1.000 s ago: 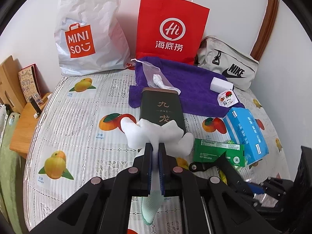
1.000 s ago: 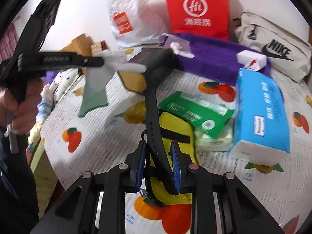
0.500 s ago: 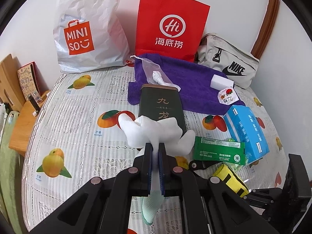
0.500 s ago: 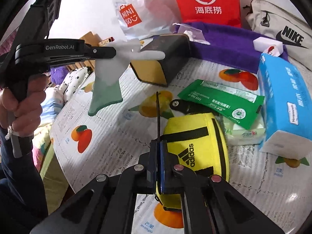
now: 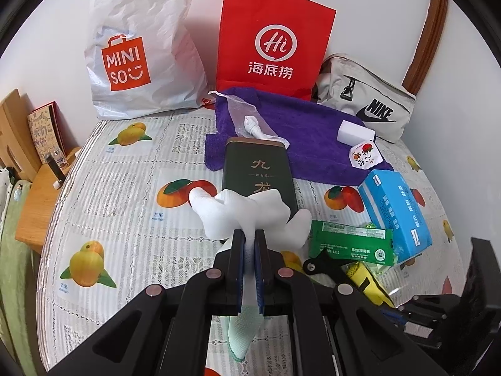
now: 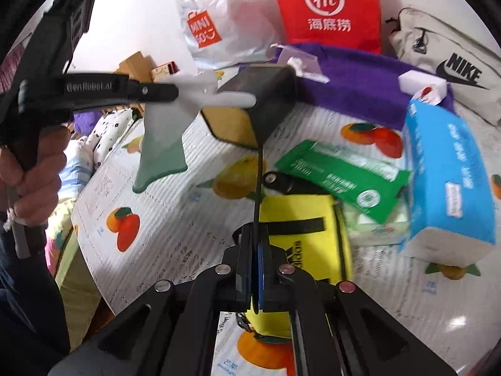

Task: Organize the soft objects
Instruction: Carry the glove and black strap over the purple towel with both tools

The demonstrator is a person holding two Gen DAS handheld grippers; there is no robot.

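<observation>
My left gripper [image 5: 249, 235] is shut on a white rubber glove [image 5: 247, 211] with a pale green cuff [image 5: 242, 335], held above the table; it also shows in the right wrist view [image 6: 175, 92], with the glove [image 6: 175, 119] hanging from it. My right gripper [image 6: 257, 235] is shut on the black strap [image 6: 258, 188] of a yellow adidas bag [image 6: 300, 235], which lies on the fruit-print tablecloth [image 6: 150, 206]. In the left wrist view the yellow bag [image 5: 364, 282] lies at lower right.
A dark tin box [image 5: 258, 172], purple towel [image 5: 297, 125], blue tissue pack [image 5: 396, 206], green wipes pack [image 5: 350, 242], MINISO bag [image 5: 141, 59], red paper bag [image 5: 275, 44] and grey Nike pouch [image 5: 366, 109] crowd the back and right. A wooden stand [image 5: 31, 169] is on the left.
My right gripper closed on the yellow bag's strap and pulled it taut. The left gripper still holds the glove, nearly in the same place.
</observation>
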